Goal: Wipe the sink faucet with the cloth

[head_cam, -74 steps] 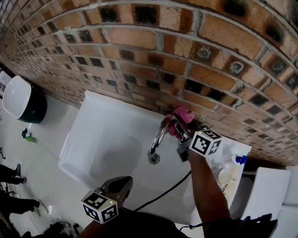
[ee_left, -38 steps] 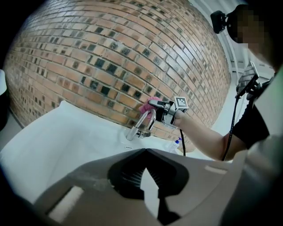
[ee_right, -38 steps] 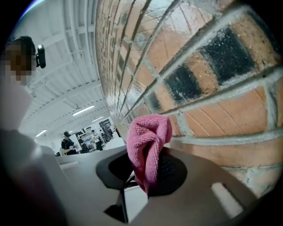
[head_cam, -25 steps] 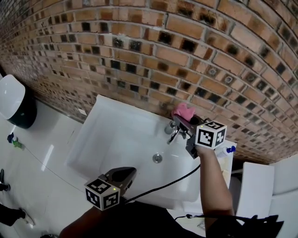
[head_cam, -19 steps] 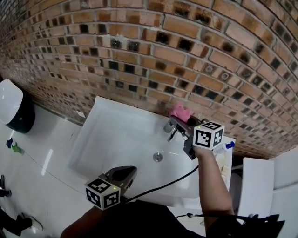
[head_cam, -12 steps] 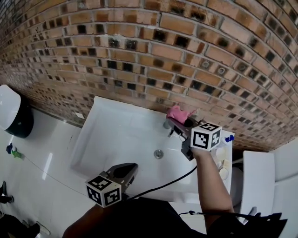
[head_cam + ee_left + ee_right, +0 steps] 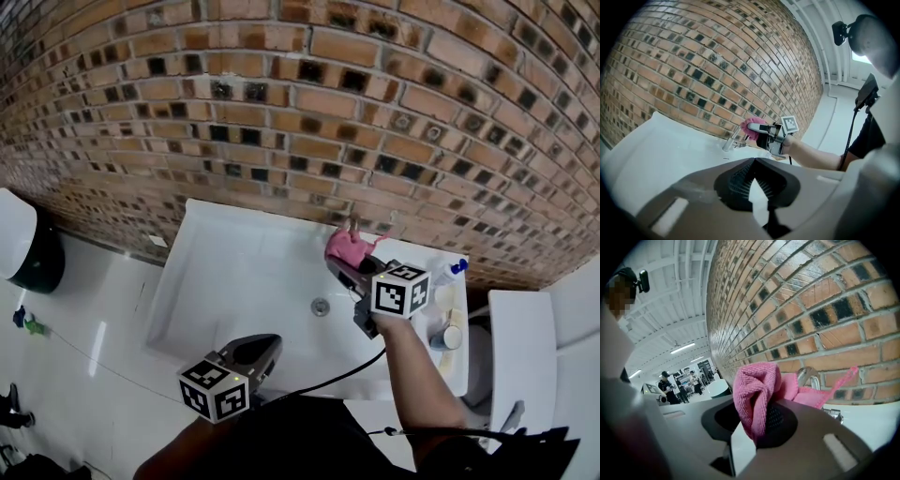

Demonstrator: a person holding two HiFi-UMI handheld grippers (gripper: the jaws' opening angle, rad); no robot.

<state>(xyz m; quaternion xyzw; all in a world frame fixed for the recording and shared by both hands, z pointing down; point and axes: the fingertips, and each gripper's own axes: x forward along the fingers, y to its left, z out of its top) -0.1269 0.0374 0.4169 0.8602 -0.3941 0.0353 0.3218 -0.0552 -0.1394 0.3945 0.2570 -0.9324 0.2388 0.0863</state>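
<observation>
Where the white sink (image 7: 225, 281) meets the brick wall (image 7: 281, 112), the right tongs (image 7: 339, 265) are pinching a pink cloth (image 7: 757, 390), with a fold of it bunched between the two pads. The cloth is held at the chrome faucet (image 7: 806, 375), whose curved spout shows just behind it; firm contact cannot be confirmed. The left tongs (image 7: 752, 183) are pressed together with nothing between them, low by the sink's near rim, well apart from the faucet. A blue-capped bottle (image 7: 454, 270) stands on the sink's right ledge.
</observation>
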